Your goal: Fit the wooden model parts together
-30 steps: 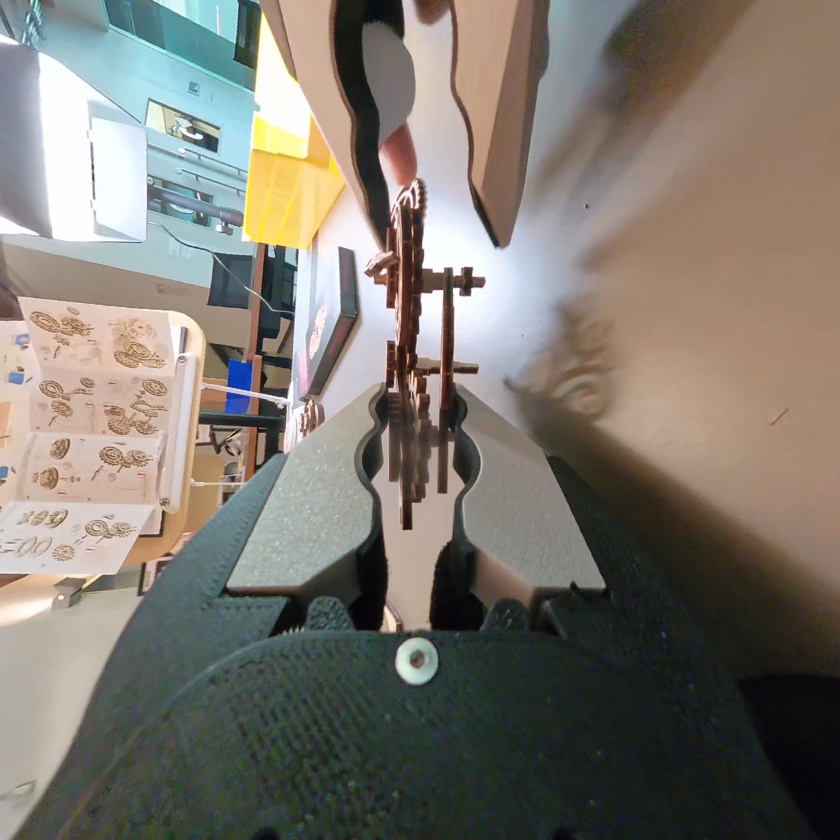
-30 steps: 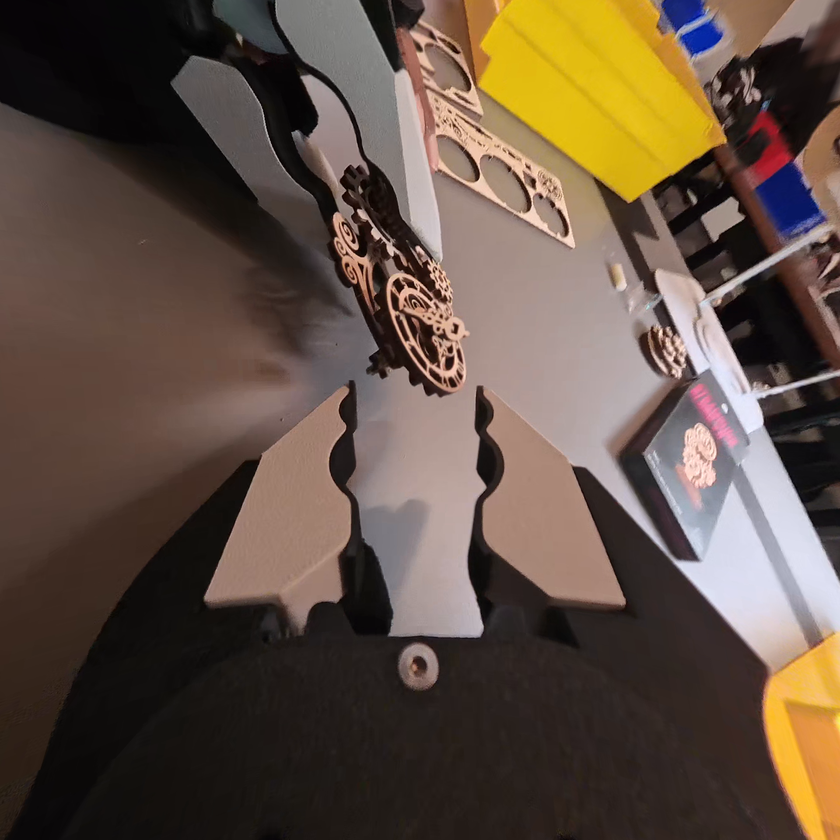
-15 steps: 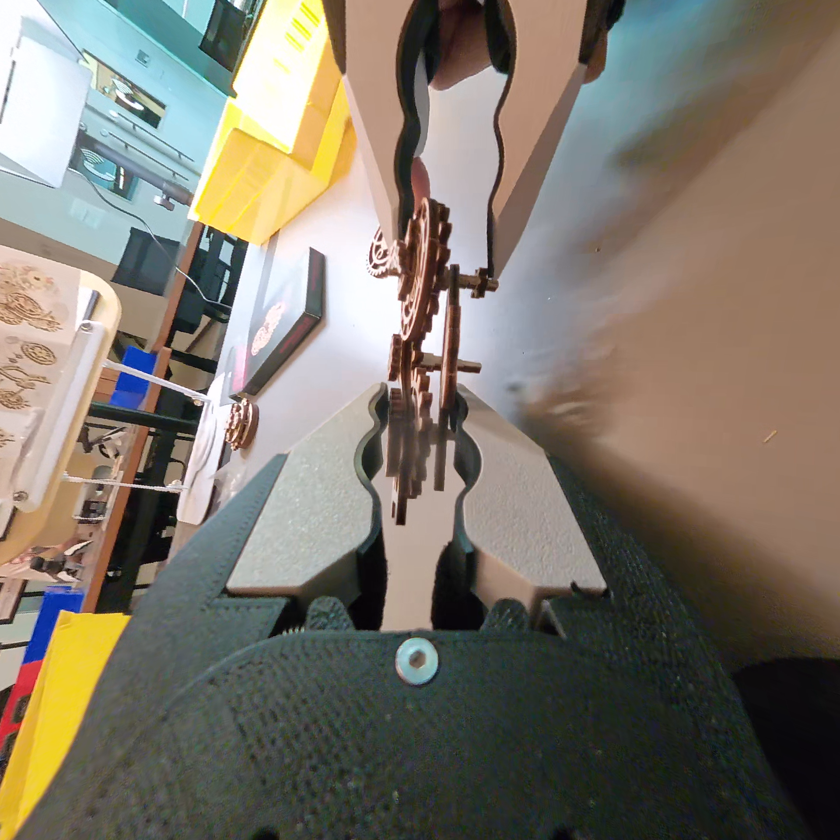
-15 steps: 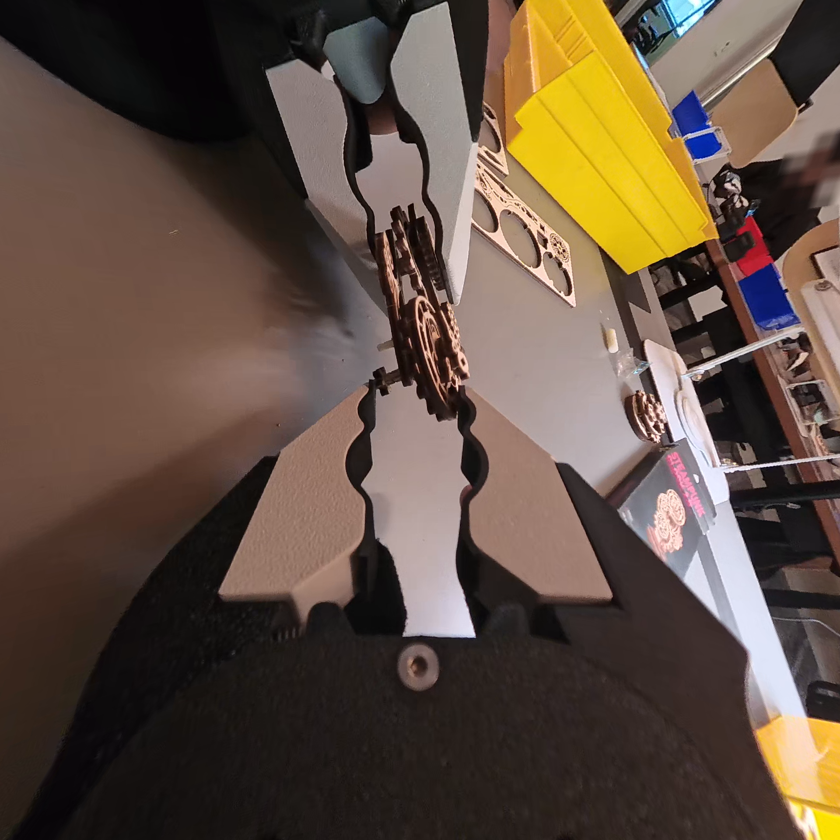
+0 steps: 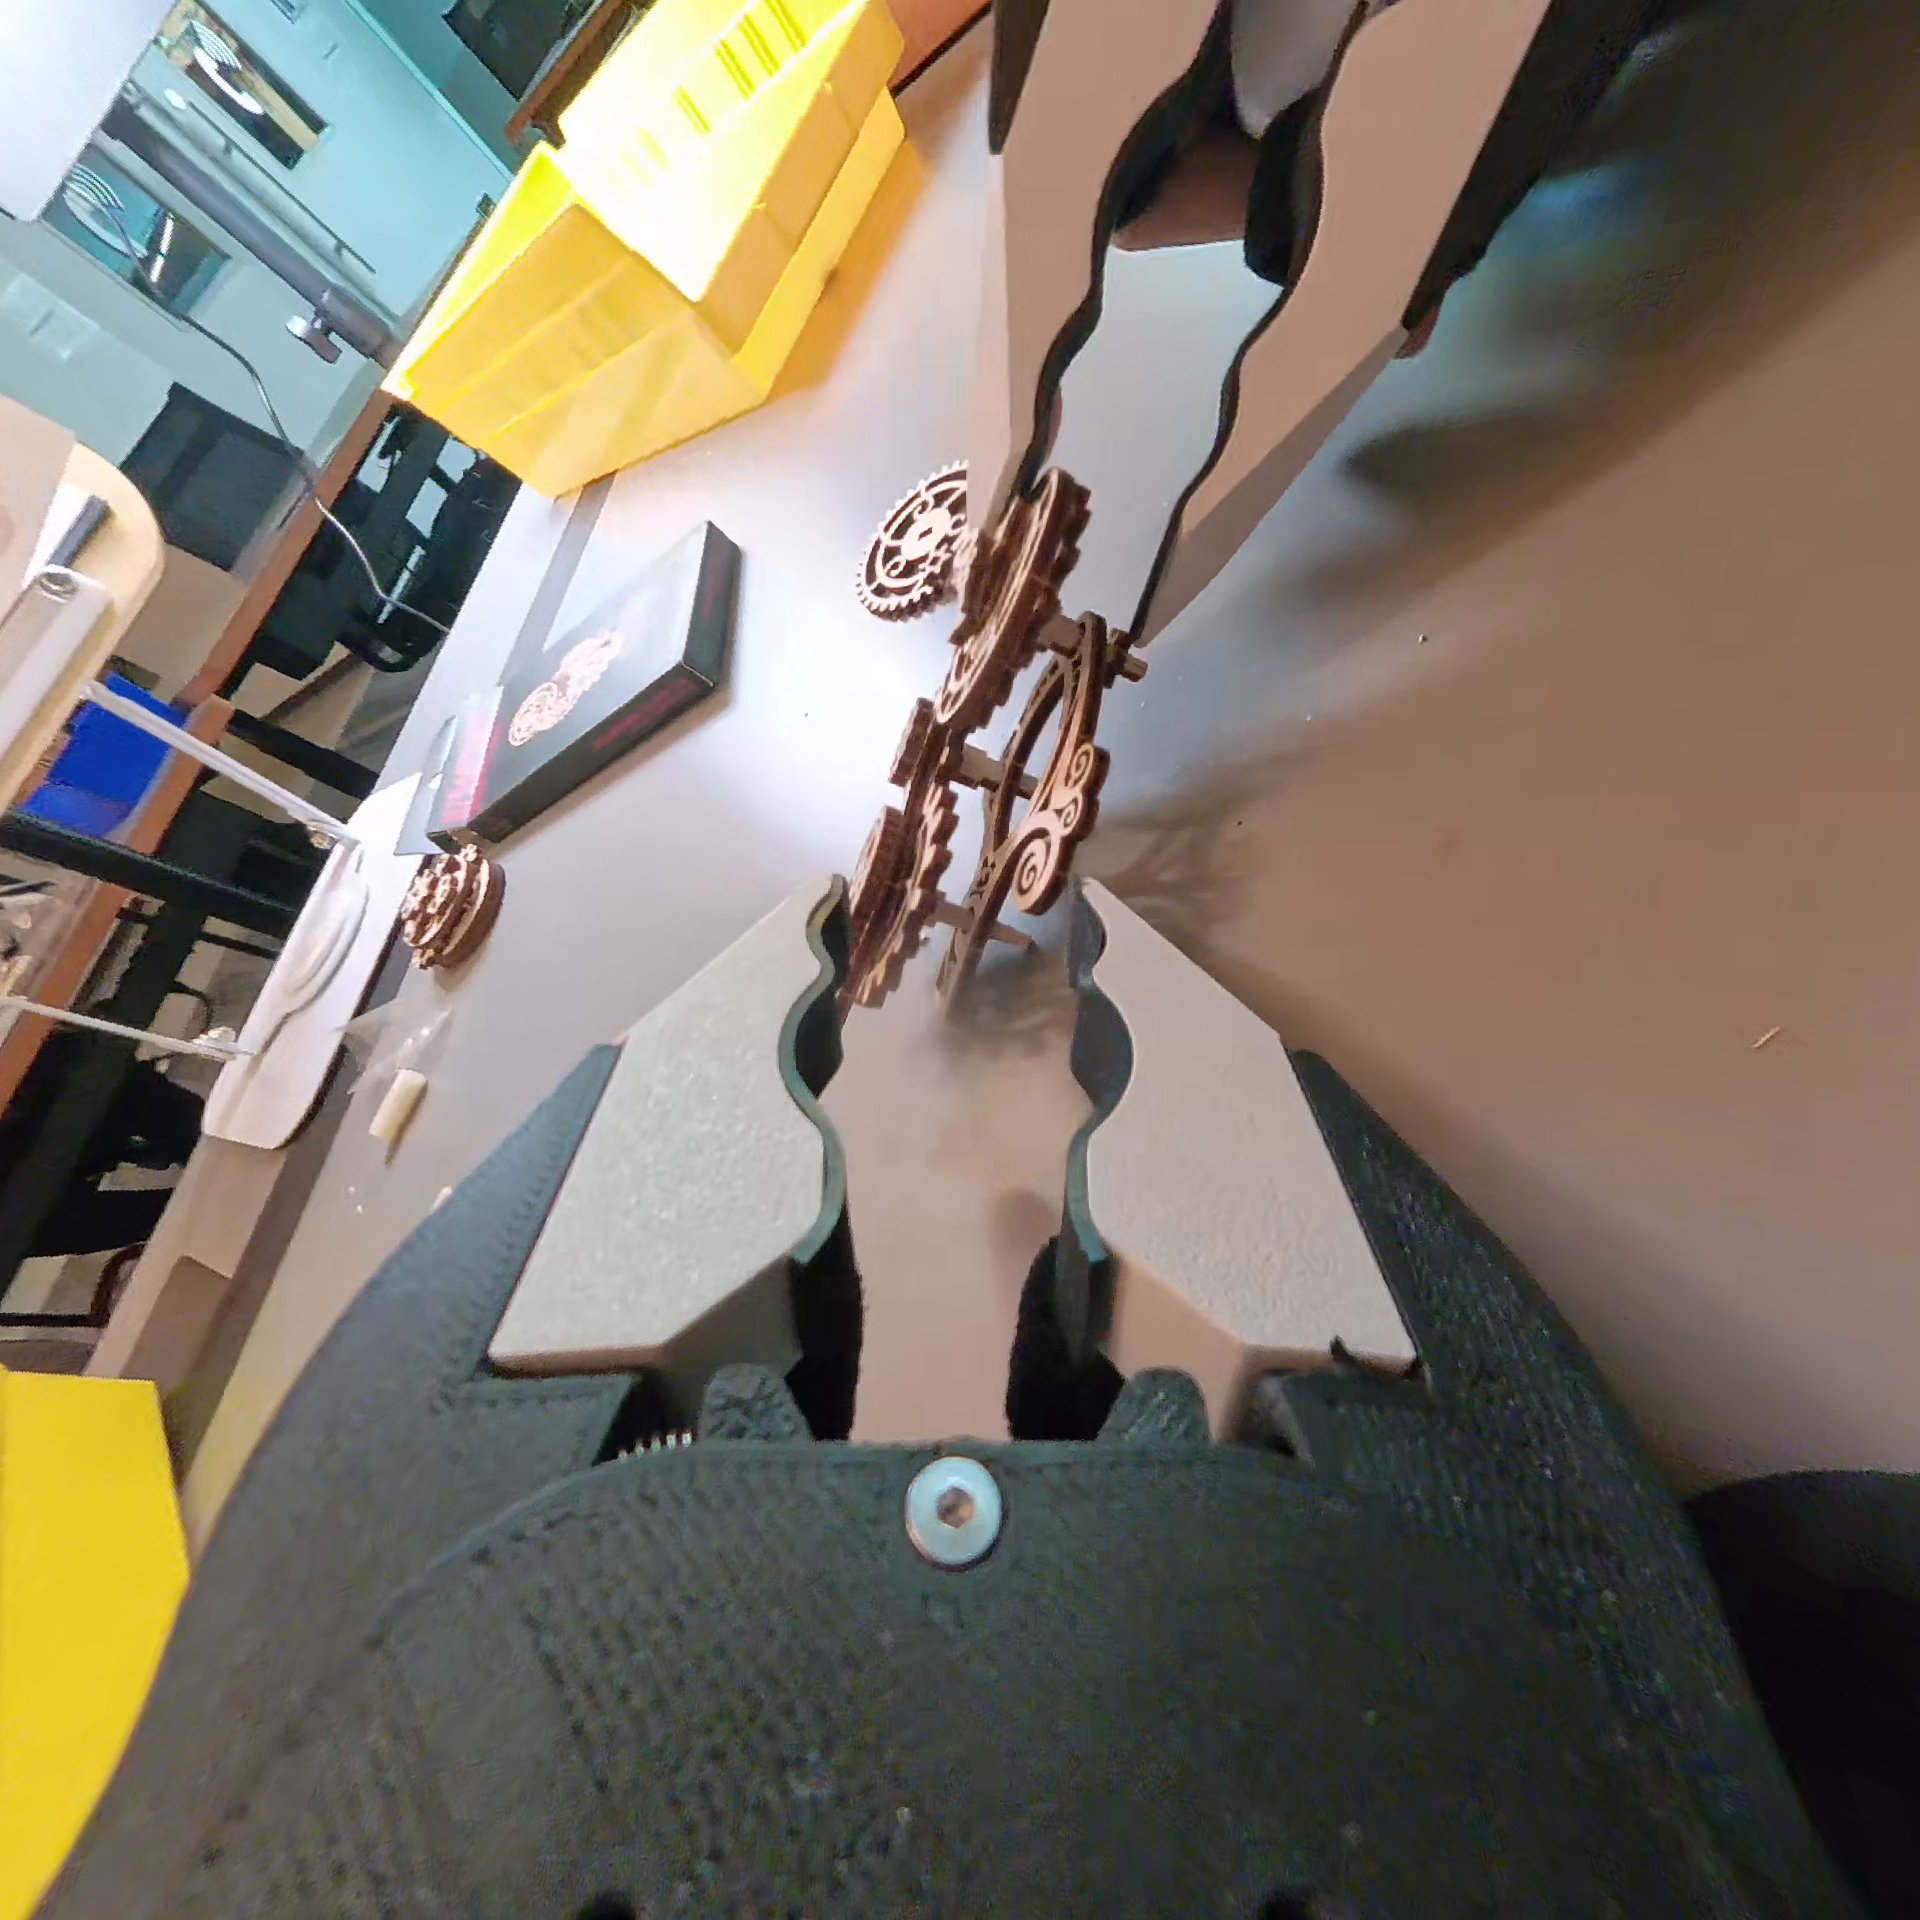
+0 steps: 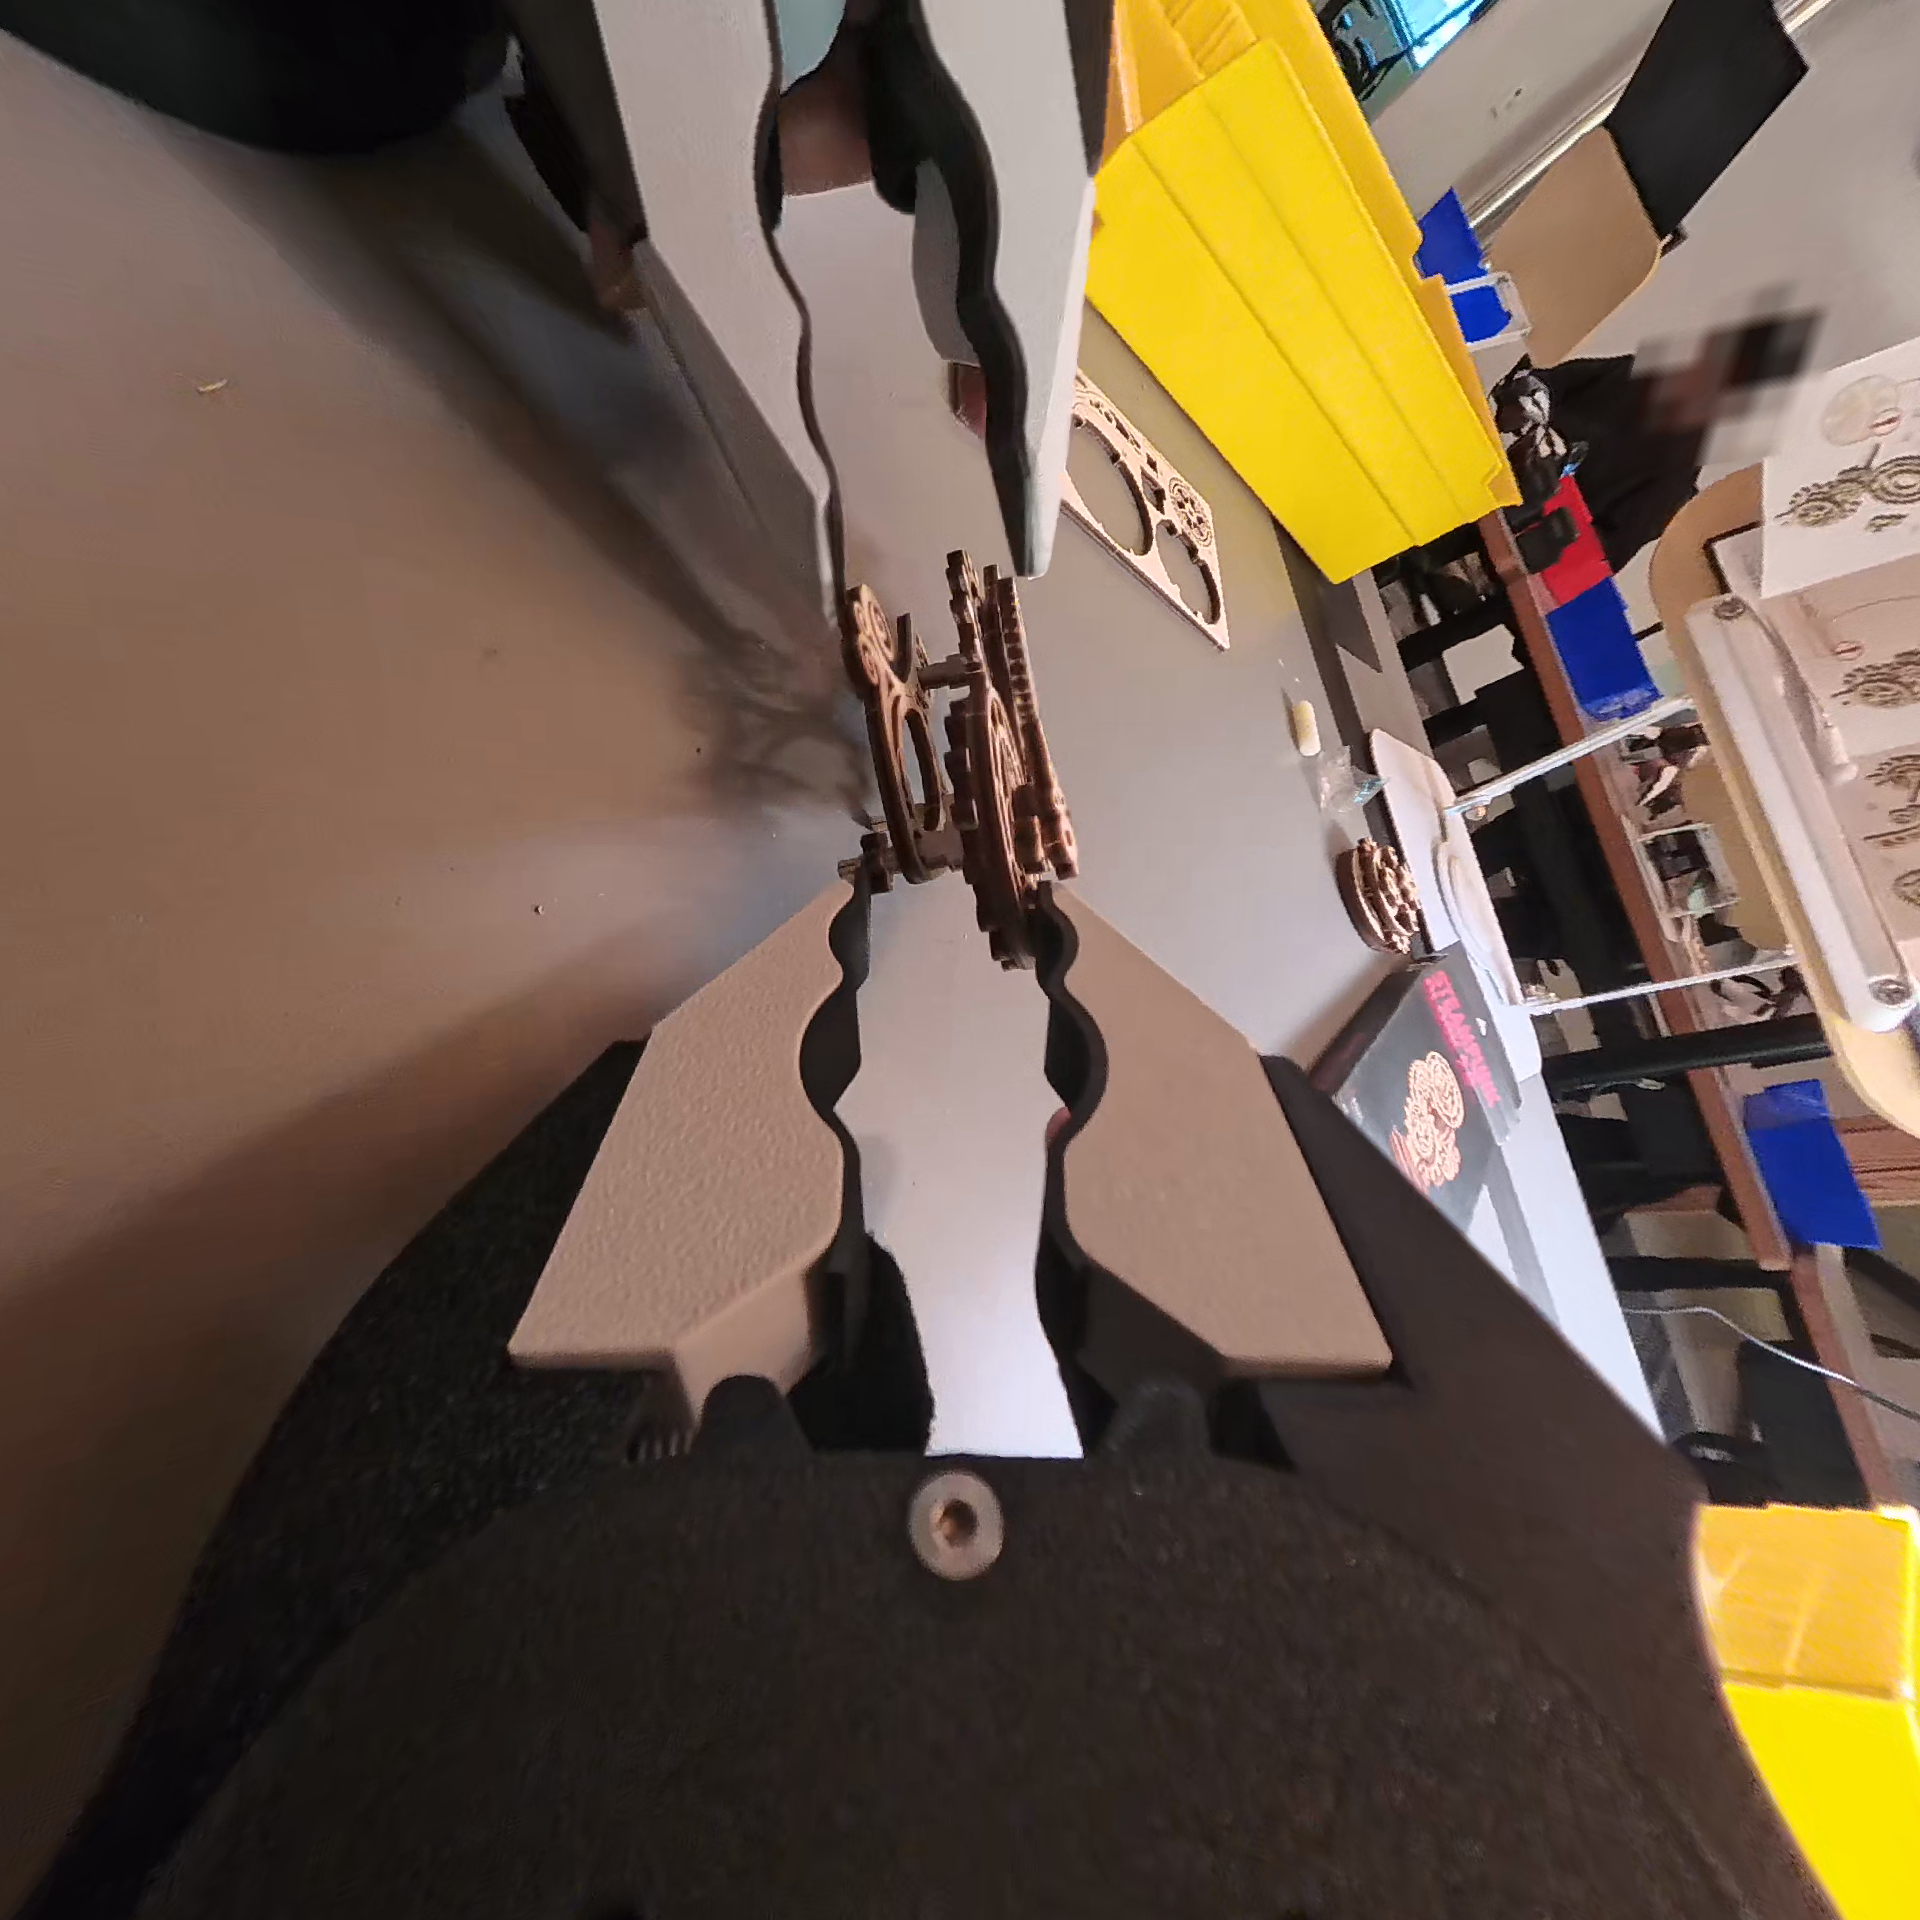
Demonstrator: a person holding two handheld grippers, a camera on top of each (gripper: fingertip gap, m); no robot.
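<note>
Motion blur hides the gear model's [image 5: 987, 769] far side; right gripper [image 6: 956, 904] jaws clamp it, left gripper [image 5: 951, 914] jaws released.

Laser-cut wooden gear model [image 5: 997, 748], matt; claw [image 5: 951, 935] seemingly grainy plastic; table [image 5: 665, 831] smooth.

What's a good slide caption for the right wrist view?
Right gripper clamps the wooden gear model while the left gripper opens.

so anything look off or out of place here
Nothing looks broken or spilled. The gear model stands on edge on the table, tilted, with the right gripper closed on its far end; the left gripper has opened off its near end. A loose gear and another small assembly lie apart.
</note>
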